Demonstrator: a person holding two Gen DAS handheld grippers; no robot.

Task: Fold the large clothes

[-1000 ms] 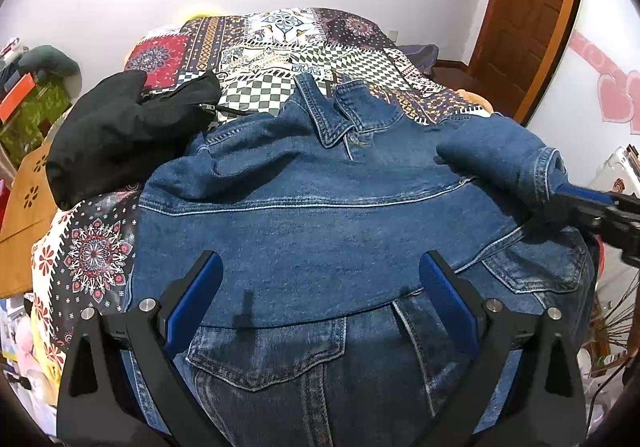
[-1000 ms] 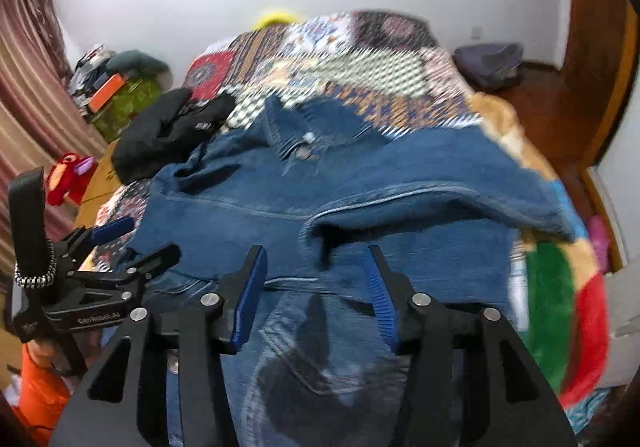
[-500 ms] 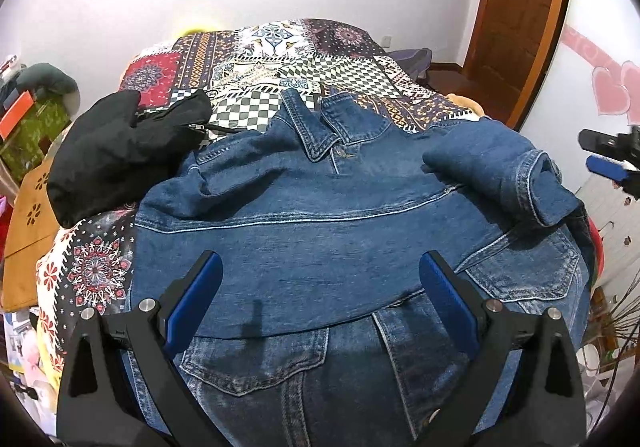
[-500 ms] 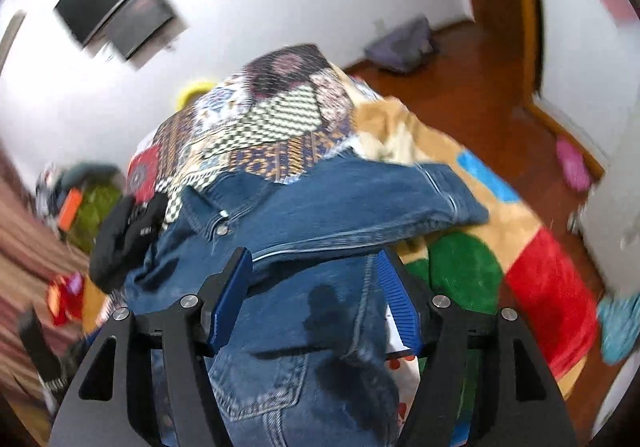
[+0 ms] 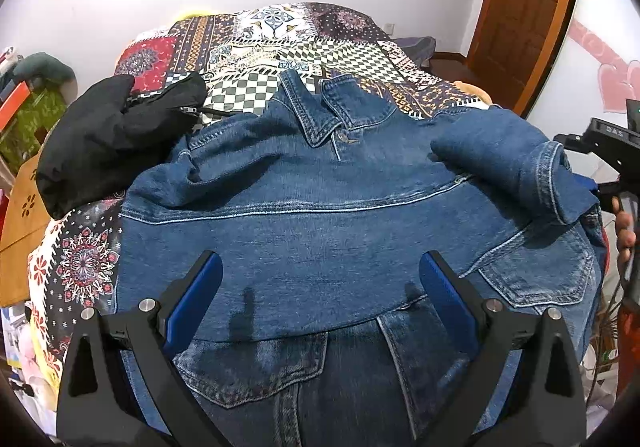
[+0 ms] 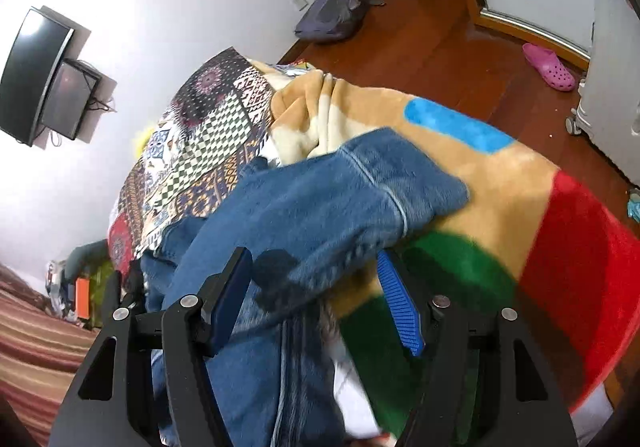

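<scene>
Denim jacket (image 5: 320, 223) lies spread on the bed (image 5: 280, 31), collar at the far side, hem toward the near edge, over a patterned quilt. One sleeve (image 5: 516, 163) is folded across the jacket's right shoulder. Black garment (image 5: 104, 135) lies at far left, touching the jacket's left shoulder.

Left claw (image 5: 320, 299): jaws wide apart above the jacket's lower back, nothing between the pads.

Right claw (image 6: 316, 299): jaws parted at the bed's right edge, sleeve cuff (image 6: 340, 215) lying between them; pads not pressing the cloth. Coloured blanket (image 6: 520, 207) lies underneath.
</scene>
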